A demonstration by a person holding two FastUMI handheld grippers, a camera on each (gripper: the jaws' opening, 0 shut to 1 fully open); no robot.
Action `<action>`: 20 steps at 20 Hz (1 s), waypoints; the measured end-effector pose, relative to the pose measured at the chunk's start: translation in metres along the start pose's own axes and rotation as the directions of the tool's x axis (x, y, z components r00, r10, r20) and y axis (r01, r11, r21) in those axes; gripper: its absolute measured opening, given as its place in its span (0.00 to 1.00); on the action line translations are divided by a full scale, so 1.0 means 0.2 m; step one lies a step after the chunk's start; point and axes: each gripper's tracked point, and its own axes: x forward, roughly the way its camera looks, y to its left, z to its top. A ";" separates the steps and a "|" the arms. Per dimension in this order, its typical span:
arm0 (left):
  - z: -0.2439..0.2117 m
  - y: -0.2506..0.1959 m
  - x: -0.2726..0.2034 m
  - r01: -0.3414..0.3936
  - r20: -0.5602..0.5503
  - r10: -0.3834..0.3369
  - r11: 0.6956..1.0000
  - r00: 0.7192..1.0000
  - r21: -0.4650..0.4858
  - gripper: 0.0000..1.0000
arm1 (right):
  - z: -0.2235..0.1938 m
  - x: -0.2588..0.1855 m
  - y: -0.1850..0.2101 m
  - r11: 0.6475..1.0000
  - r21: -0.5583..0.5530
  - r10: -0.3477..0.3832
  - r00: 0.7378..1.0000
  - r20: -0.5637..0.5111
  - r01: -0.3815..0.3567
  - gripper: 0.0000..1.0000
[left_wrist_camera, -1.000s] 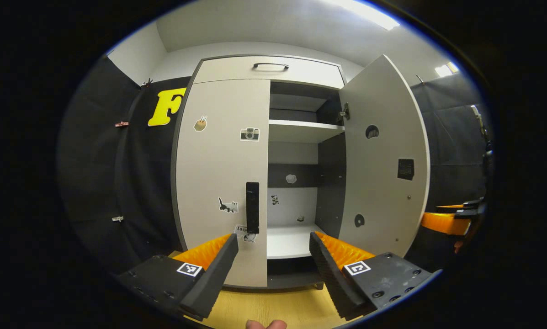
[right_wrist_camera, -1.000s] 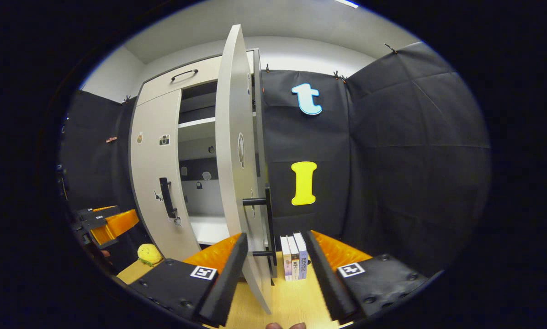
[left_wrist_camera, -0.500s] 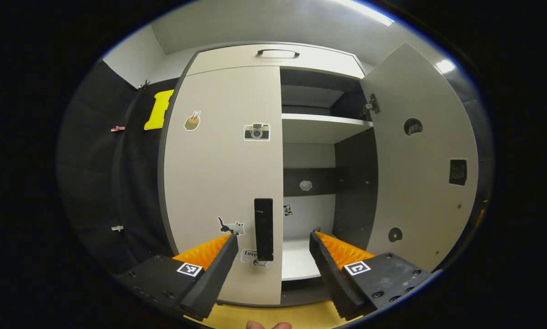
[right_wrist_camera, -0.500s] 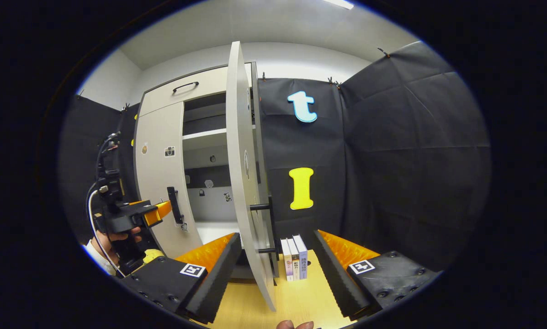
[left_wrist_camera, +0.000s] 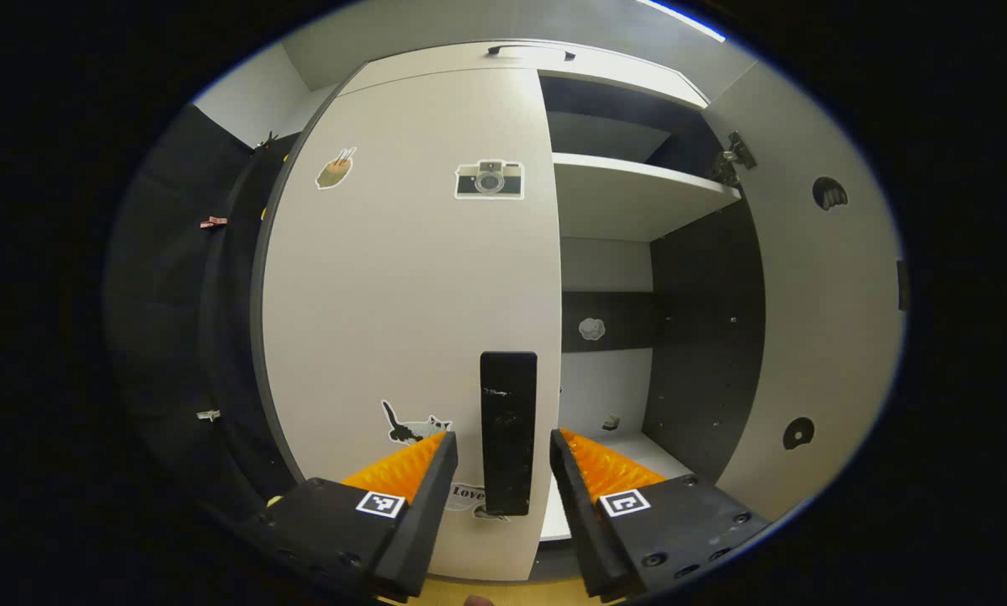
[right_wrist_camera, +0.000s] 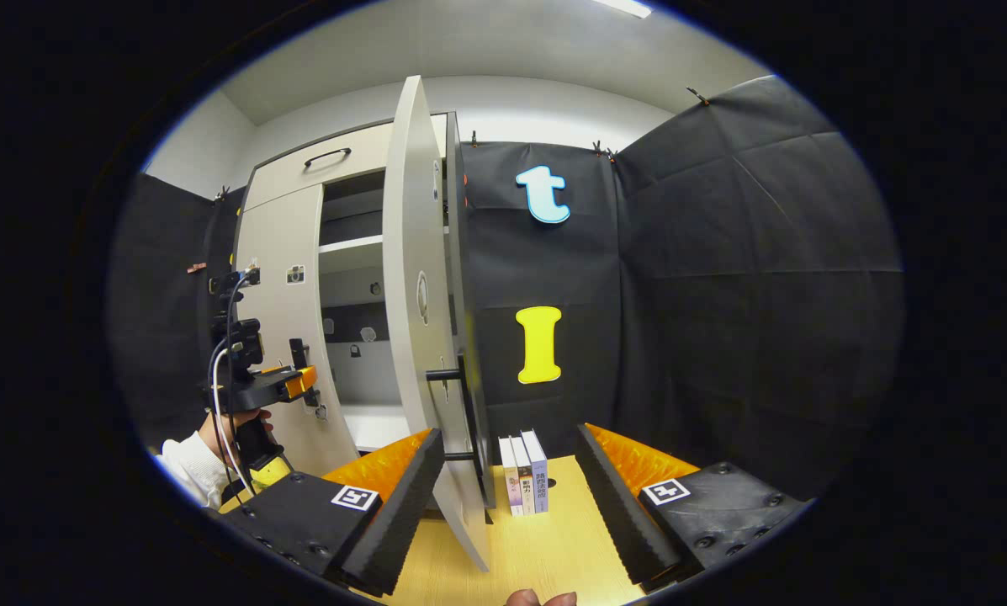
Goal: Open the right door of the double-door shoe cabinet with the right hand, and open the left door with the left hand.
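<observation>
Left gripper [left_wrist_camera: 496,459] jaws apart, straddling handle [left_wrist_camera: 508,429], not gripping | right gripper [right_wrist_camera: 509,480] wide open, empty, beside right door [right_wrist_camera: 410,278]

My cabinet's left door [left_wrist_camera: 402,295] is plain off-white with a black handle [left_wrist_camera: 508,429], plus camera [left_wrist_camera: 490,179] and black cat [left_wrist_camera: 410,425] stickers. Inside I see dark grey panels [left_wrist_camera: 696,328], white shelves [left_wrist_camera: 629,198]. Floor [right_wrist_camera: 545,547] is light yellow wood.
</observation>
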 end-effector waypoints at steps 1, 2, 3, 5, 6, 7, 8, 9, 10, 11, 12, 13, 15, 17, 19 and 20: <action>-0.01 -0.01 0.03 0.001 0.000 -0.001 1.000 1.000 0.005 0.64 | 0.00 0.00 0.00 1.000 0.002 -0.004 1.000 0.000 0.004 0.98; -0.01 -0.01 0.05 0.000 -0.002 0.000 1.000 1.000 0.012 0.61 | 0.00 0.01 -0.01 1.000 0.002 -0.007 1.000 -0.002 0.007 0.98; -0.02 0.00 0.07 -0.003 -0.005 0.003 1.000 1.000 0.021 0.57 | 0.00 0.01 -0.01 1.000 0.001 -0.009 1.000 -0.004 0.009 0.98; -0.03 -0.02 0.10 0.009 -0.013 -0.009 1.000 1.000 0.023 0.46 | -0.01 0.01 -0.01 1.000 0.000 -0.012 1.000 -0.007 0.012 0.98; -0.02 -0.02 0.09 0.002 -0.013 -0.002 1.000 1.000 0.015 0.41 | -0.01 0.01 -0.02 1.000 0.001 -0.014 1.000 -0.007 0.014 0.98; -0.03 -0.02 0.10 -0.003 -0.009 0.003 1.000 1.000 0.010 0.36 | -0.01 0.01 -0.02 1.000 0.002 -0.016 1.000 -0.007 0.016 0.98; -0.03 -0.02 0.09 -0.006 -0.005 0.006 1.000 1.000 0.001 0.36 | -0.01 0.01 -0.02 1.000 0.003 -0.019 1.000 -0.007 0.019 0.98; -0.03 -0.02 0.10 -0.003 -0.003 0.003 1.000 1.000 -0.016 0.35 | -0.01 0.01 -0.02 1.000 0.002 -0.021 1.000 -0.007 0.021 0.98; -0.04 -0.03 0.10 -0.002 -0.009 0.002 1.000 1.000 -0.027 0.35 | 0.00 0.01 -0.02 1.000 0.000 -0.023 1.000 -0.006 0.023 0.98; -0.05 -0.02 0.09 -0.003 -0.017 0.002 0.999 1.000 -0.033 0.35 | 0.00 0.01 -0.03 1.000 0.000 -0.026 1.000 -0.004 0.026 0.98; -0.05 -0.02 0.09 -0.004 -0.014 0.003 0.999 1.000 -0.041 0.35 | 0.00 0.01 -0.03 1.000 0.002 -0.027 1.000 -0.001 0.027 0.98; -0.05 -0.03 0.09 0.001 -0.019 -0.002 0.999 1.000 -0.040 0.36 | 0.00 0.01 -0.03 1.000 0.004 -0.030 1.000 0.002 0.030 0.98; -0.06 -0.03 0.09 0.019 -0.033 -0.019 0.999 0.999 -0.026 0.35 | 0.01 0.00 -0.03 0.999 0.007 -0.033 0.999 0.004 0.033 0.98; -0.06 -0.03 0.09 0.021 -0.034 -0.022 0.999 0.999 -0.034 0.29 | 0.01 -0.01 -0.02 0.999 0.010 -0.035 0.999 0.008 0.035 0.98; -0.06 -0.02 0.08 0.026 -0.041 -0.029 0.998 0.999 -0.057 0.22 | 0.03 -0.02 -0.02 0.999 0.013 -0.035 0.999 0.023 0.034 0.98; -0.06 -0.02 0.06 0.031 -0.047 -0.033 0.998 0.998 -0.058 0.22 | 0.03 -0.01 -0.01 0.999 0.012 -0.034 0.999 0.026 0.034 0.98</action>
